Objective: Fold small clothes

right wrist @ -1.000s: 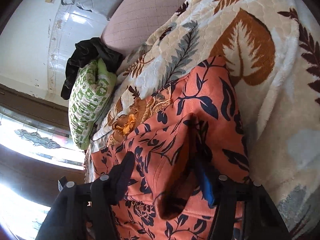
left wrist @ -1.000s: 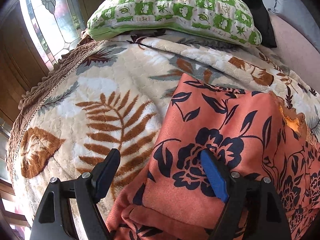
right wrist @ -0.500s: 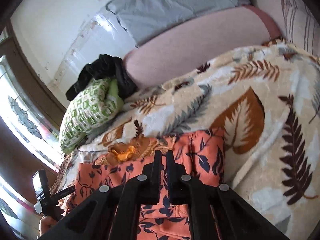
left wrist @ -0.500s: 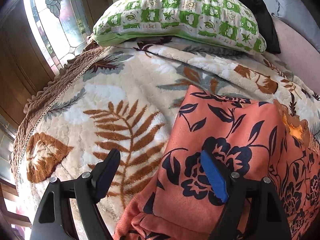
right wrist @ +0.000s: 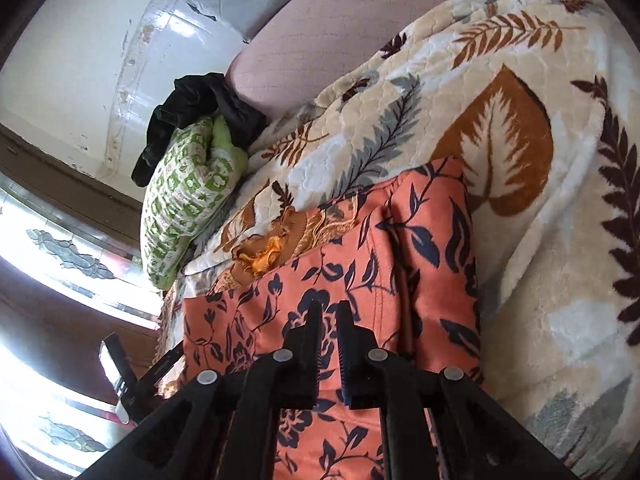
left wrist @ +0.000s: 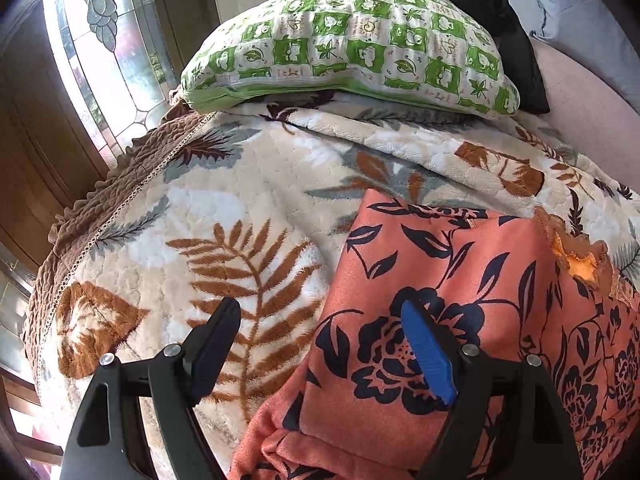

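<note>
The left gripper (left wrist: 320,344) hovers, jaws wide apart, over the folded orange floral garment (left wrist: 460,280) on the leaf-patterned blanket (left wrist: 240,220) (the right gripper's (right wrist: 328,312) jaws nearly closed, empty).

Black left tool (left wrist: 322,346), one blue finger pad (left wrist: 426,354), silver screws, all-black right tool (right wrist: 325,316)

- Blanket (left wrist: 224,216): spread over the bed, under everything else.
- Folded garment (left wrist: 460,280): on the blanket, at its right in the left wrist view.
- Pillow (left wrist: 352,48): on the blanket's far edge, beyond the garment.
- Dark cloth (left wrist: 500,12): behind the pillow, against it.
- Window (left wrist: 108,52): left of the bed.
</note>
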The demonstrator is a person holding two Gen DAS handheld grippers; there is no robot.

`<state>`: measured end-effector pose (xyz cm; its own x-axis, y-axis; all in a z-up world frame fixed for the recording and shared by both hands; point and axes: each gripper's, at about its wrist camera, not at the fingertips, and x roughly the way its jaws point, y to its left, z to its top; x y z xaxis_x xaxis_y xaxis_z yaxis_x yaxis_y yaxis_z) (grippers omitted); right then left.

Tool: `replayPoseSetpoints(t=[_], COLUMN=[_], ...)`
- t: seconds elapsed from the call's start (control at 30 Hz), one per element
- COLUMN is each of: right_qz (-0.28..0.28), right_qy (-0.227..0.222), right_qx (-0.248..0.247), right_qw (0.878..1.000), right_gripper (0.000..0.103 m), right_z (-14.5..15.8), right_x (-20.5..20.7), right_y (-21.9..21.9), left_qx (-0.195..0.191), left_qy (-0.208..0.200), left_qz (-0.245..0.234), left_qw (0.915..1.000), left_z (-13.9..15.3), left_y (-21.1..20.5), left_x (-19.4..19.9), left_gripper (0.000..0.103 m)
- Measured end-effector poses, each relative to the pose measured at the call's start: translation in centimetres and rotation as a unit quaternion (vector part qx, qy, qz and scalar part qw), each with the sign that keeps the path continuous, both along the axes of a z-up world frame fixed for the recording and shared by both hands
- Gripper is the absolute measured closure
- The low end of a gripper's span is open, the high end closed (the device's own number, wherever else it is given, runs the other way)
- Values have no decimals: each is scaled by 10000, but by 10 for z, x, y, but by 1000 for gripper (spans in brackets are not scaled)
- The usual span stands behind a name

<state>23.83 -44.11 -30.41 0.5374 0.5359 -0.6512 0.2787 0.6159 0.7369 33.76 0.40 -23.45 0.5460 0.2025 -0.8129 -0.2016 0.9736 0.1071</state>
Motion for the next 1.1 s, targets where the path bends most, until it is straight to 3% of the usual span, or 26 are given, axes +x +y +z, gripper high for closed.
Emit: replayPoseSetpoints(t=[0.07,0.13,0.17,0.2,0.27,0.33,0.4,0.57,0.63,0.67,0.7,0.8,1.0,1.03,1.1], right_qz=[15,-50,-199,-417,-769,-831,-865,-809,-940,-953,-977,-1139,-1199,-1118,-600], right_qy=[-12,-45,-93,-185,-135,8,105,251,-1,-66,-57,-18,-1003,-965,-470], right_qx=[188,498,748,913,656,923,1164,787,484,321,209,-19,-954,-1080,-1225], right_qw=[9998,9987,9970,9948,9948,9923,9894,9933,9944,9949,9950,9935,9831,9831,9895], right_gripper=[92,68,28,7,7,10,31,34,51,84,94,95,95,95,92], right_z=[1,0,-2,-5,-9,-22,-32,-43,-38,-36,-38,-36,47,52,39], right_x=[-15,-30,-37,-44,-52,-49,-44,-24,-19,-15,-12,-18,-50,-53,-47], right_y=[2,2,1,0,-2,-5,-5,8,10,11,11,10,12,12,17], left_qx=[51,-23,-58,-81,-70,13,40,-52,-108,-134,-156,-183,-351,-363,-370], left_qy=[1,64,94,110,75,-7,-64,-81,27,78,111,119,-59,-71,-2], left_qz=[20,58,72,69,-6,-95,-167,-85,-34,2,38,138,443,449,363], left_qw=[10000,10000,9999,9999,9999,10000,9998,9999,9999,9999,9998,9997,9984,9983,9987], left_z=[0,-3,-4,-4,-2,2,6,8,3,1,-1,-1,8,8,6], left_y=[0,2,2,2,-1,-4,-5,8,13,16,18,25,45,46,42], left_x=[2,5,5,4,0,-5,-9,-11,-9,-8,-8,-7,-10,-10,-8], left_gripper=[20,20,20,20,20,20,20,20,20,20,20,20,20,20,20])
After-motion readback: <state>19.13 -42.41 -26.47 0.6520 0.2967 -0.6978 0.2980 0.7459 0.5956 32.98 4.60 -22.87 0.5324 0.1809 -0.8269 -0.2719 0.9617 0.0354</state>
